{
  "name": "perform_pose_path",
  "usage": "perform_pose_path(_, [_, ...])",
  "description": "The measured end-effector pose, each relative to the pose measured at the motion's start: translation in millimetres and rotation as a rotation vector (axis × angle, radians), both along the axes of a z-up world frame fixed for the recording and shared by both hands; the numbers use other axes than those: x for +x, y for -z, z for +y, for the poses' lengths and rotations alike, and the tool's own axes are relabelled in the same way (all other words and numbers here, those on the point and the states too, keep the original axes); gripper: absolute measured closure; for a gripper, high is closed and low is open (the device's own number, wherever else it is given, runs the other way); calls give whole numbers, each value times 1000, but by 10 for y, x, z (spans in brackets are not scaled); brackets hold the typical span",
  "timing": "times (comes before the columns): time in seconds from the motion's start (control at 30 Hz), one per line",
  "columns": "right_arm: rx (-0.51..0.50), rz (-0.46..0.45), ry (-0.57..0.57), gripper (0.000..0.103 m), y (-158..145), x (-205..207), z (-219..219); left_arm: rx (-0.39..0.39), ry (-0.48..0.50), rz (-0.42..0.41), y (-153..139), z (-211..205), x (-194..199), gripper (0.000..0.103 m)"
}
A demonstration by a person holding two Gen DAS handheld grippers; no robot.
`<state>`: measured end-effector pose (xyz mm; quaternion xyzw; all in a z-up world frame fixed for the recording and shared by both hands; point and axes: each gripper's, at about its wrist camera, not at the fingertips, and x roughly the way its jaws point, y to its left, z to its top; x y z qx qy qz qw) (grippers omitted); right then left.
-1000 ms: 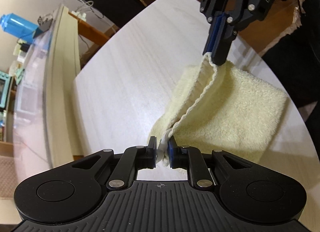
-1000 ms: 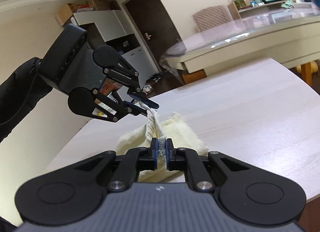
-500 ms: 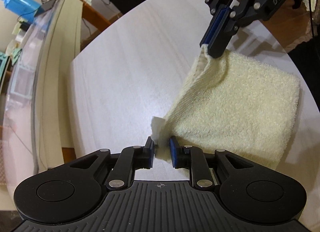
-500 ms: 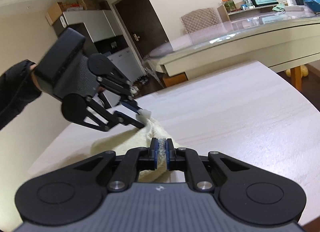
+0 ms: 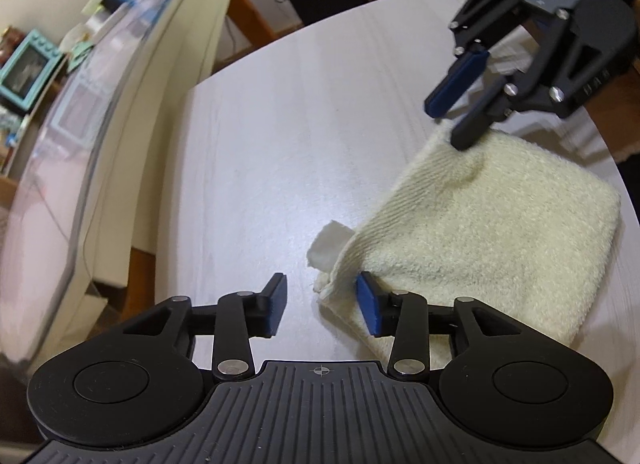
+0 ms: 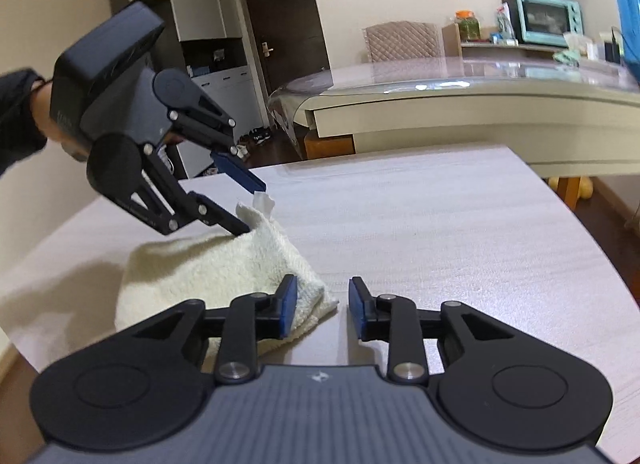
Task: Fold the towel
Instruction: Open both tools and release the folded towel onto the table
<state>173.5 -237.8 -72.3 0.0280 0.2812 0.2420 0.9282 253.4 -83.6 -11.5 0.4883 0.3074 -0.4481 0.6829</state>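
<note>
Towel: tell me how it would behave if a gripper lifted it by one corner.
The towel is probably floppy: its corner sags and creases on the table. Likely light for its bulk and grippy, given the looped pile. The fold would probably fall open.

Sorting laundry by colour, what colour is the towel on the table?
The towel is pale cream-yellow, plain terry with no pattern; the left wrist view shows it best.

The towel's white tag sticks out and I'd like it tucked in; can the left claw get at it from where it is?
Probably yes: the left claw is opening, the tag lies just ahead on bare table, nothing between.
</note>
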Motion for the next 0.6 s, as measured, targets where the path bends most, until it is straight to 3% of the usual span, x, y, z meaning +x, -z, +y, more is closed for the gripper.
perform_pose_path(0.17, [-12,-17,7,69,-41,-29,29,3,-20,-20,17,-25,-77,54])
perform_pose_path(0.27, [-20,-31,4,62,-93,-80,43,3,-30,-29,34,-29,-116,50])
perform_pose_path(0.6, [-38,-54,-11,56,-232,-238,51,-37,-117,-85,6,82,-192,27])
